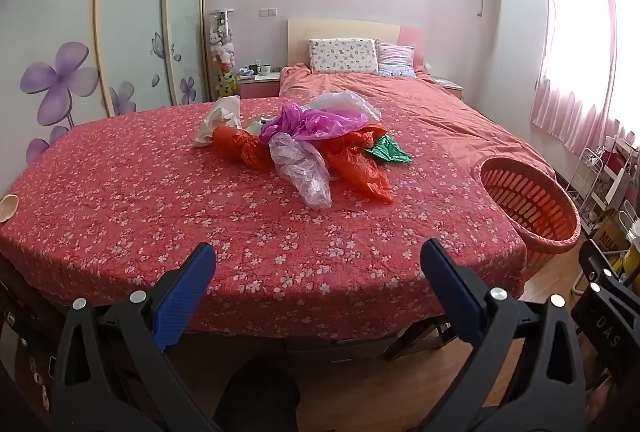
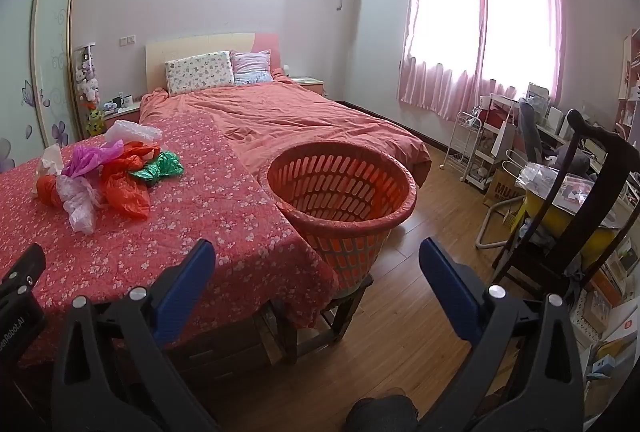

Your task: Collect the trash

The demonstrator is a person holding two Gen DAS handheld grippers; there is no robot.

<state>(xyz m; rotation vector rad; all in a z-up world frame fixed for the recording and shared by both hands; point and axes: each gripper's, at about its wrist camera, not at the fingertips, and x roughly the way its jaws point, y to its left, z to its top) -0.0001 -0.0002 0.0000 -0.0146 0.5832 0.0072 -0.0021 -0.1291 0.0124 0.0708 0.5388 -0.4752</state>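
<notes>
The bed fills the room from the headboard down, its salmon duvet rumpled, and in front of it a red floral cloth drapes over a table-like surface that butts against the bed's foot. Over on the right edge of that cloth stands the orange slatted basket, propped on a small wooden stool and tilted so its mouth faces the cameras; nothing shows inside it. Out in the middle of the cloth lies the trash, a loose heap of crumpled plastic bags: orange ones at the bottom, a magenta one on top, a pale translucent one trailing forward, a green one poking out on the basket side, and a whitish wad at the far left. The heap sits well apart from the basket. Down in the foreground, the left gripper hangs short of the cloth's near edge, blue pads spread wide with nothing between them. The right gripper is likewise spread wide and empty, aimed toward the basket's near wall.
</notes>
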